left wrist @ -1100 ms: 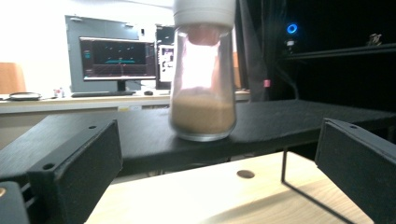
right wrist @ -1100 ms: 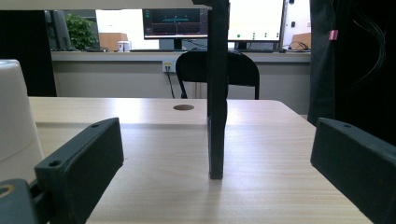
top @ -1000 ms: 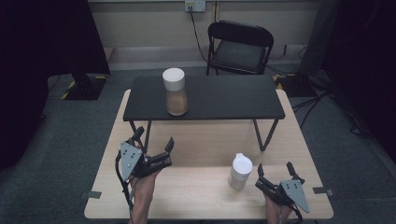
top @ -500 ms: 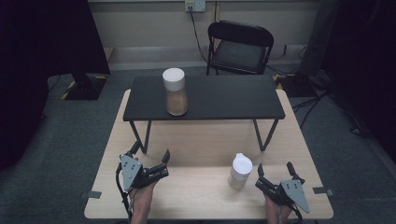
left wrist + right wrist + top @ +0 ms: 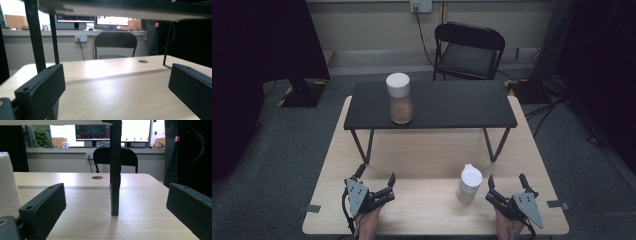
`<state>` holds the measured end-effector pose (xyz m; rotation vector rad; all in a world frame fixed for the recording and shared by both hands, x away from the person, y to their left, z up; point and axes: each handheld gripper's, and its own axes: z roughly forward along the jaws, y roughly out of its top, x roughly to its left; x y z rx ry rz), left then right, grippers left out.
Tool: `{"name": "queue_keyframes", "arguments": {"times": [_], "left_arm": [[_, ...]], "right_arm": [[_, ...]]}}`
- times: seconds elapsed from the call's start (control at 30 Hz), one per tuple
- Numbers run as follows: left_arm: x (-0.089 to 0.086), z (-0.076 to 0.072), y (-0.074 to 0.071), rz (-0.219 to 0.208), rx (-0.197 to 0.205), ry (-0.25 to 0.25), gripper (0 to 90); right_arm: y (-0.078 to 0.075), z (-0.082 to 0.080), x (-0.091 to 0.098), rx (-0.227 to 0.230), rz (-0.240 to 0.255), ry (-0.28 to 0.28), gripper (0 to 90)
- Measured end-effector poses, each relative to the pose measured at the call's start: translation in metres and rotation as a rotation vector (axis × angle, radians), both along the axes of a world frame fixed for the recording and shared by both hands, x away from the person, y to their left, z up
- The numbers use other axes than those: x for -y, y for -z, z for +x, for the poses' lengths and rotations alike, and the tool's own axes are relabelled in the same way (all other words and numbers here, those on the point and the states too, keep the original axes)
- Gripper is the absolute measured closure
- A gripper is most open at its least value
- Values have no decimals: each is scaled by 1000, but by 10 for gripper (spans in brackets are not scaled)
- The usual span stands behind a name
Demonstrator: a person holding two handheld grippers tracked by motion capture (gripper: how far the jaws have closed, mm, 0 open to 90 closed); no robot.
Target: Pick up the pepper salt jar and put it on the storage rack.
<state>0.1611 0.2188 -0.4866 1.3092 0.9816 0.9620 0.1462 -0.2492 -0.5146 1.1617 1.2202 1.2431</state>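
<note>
Dark curtains close off both sides of the room, and a black folding chair (image 5: 469, 50) stands at twelve o'clock beyond the pale wooden table (image 5: 422, 165). On that table sits a low black shelf on thin metal legs (image 5: 429, 104), and on its top, toward eleven o'clock from you, stands a tall clear jar with a white lid and brown contents (image 5: 400, 98).

Your nearer thing is the small white lidded plastic bottle (image 5: 469, 183), upright on the wood just beside your right gripper (image 5: 507, 181), at its ten o'clock; it is the white wall at the left edge of the right gripper view (image 5: 7, 182). That gripper's jaws are spread wide and empty. Your left gripper (image 5: 375, 176), at seven o'clock on the table, is likewise wide apart with nothing between its jaws.

The bottle looks light, stiff and smooth, so it may tip or slip; take it around the middle of the body, below the lid, squarely and without squeezing hard.

Against a second ago, your left gripper has drawn back toward you and lower on the table. The right gripper, the bottle and the jar have not moved.
</note>
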Motion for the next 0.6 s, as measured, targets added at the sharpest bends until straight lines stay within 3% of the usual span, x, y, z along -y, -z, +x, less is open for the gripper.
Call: {"name": "queue_keyframes", "arguments": {"times": [0.07, 0.37, 0.6], "left_arm": [[1, -1, 6, 10, -15, -3, 3], [3, -9, 29, 40, 14, -42, 11], [5, -9, 31, 31, 23, -53, 12]], "right_arm": [[0, 0, 0, 0, 0, 0, 12], [0, 0, 0, 0, 0, 0, 12], [0, 0, 0, 0, 0, 0, 12]]}}
